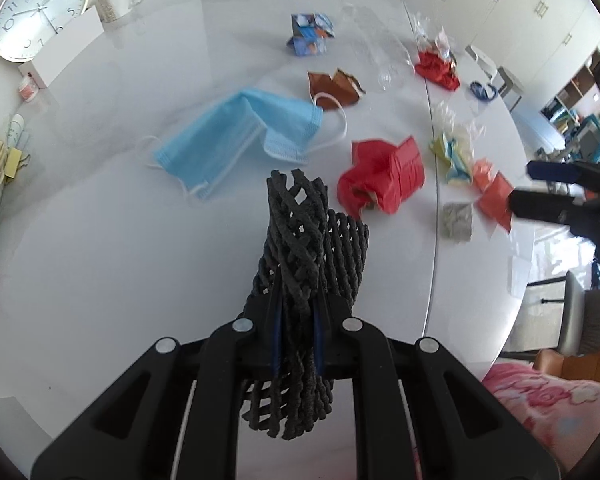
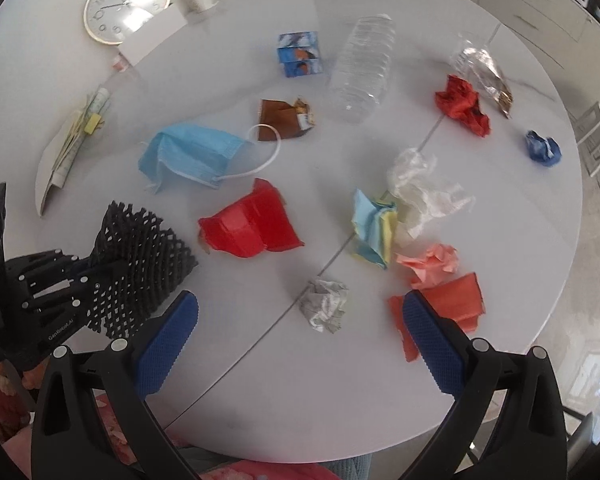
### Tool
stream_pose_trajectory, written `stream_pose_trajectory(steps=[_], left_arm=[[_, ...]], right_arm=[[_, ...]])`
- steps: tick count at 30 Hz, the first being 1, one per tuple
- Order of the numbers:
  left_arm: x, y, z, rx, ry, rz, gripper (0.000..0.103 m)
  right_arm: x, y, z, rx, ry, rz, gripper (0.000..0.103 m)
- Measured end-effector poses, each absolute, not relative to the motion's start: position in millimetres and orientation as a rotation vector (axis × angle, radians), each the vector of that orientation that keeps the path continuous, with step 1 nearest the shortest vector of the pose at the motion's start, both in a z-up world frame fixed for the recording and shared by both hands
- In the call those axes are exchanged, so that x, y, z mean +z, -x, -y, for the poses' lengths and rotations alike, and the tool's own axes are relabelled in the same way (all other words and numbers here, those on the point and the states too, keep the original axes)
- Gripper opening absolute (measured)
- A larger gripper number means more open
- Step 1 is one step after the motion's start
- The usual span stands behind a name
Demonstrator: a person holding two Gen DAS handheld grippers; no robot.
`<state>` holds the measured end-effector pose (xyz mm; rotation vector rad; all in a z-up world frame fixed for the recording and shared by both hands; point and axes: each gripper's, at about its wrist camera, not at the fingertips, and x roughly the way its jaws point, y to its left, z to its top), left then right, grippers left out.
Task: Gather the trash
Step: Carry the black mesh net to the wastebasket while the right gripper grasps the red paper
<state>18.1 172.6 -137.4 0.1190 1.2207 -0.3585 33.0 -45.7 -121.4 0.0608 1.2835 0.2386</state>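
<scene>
The left gripper [image 1: 298,320] pinches a black net [image 1: 312,240], held up off the white table [image 1: 100,240]. The right gripper [image 2: 300,332] has its jaws spread wide above a grey paper ball [image 2: 325,305]

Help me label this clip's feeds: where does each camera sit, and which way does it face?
Left wrist: on the left gripper, angled steeply down at the white table; its fingers pinch black foam netting.
Right wrist: on the right gripper, facing down; its blue fingers stand open over the trash.
Shared: blue face mask, red wrapper, clock; each view shows the other gripper.
</scene>
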Motion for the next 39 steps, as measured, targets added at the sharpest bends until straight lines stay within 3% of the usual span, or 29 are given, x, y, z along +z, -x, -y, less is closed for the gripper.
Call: stream_pose_trajectory(steps=[5,12,21,22,25,32,39], left_arm=[[-124,-26,-170,-0.340,-0.123,-1.193,0.012],[-118,-29,-188,-0.308,-0.087,-1.204,0.012],[-118,-33,-204,-0.248,-0.036,-1.218,0.012],[-119,-33,-204,-0.242,-0.031,-1.220,0.012],[-120,-34,-203,-0.224,-0.018,-1.220,0.012],[-121,-35,-197,-0.207,-0.007,-1.226,0.012],[-101,-34,-149,-0.325,-0.097,-1.211,0.012]], right_arm=[[-131,-57,8,0.358,0.031,-1.267,0.101],[-153,-85,-33,0.558,0.368,-1.226,0.101],[-194,-108,-53,0.798,0.672,-1.311,0.101],[-200,-110,-54,0.802,0.678,-1.325,0.096],[-211,-115,-53,0.810,0.639,-1.383,0.076],[-198,-112,-27,0.743,0.482,-1.365,0.074],[-132,-80,64,0.531,0.153,-1.251,0.074]])
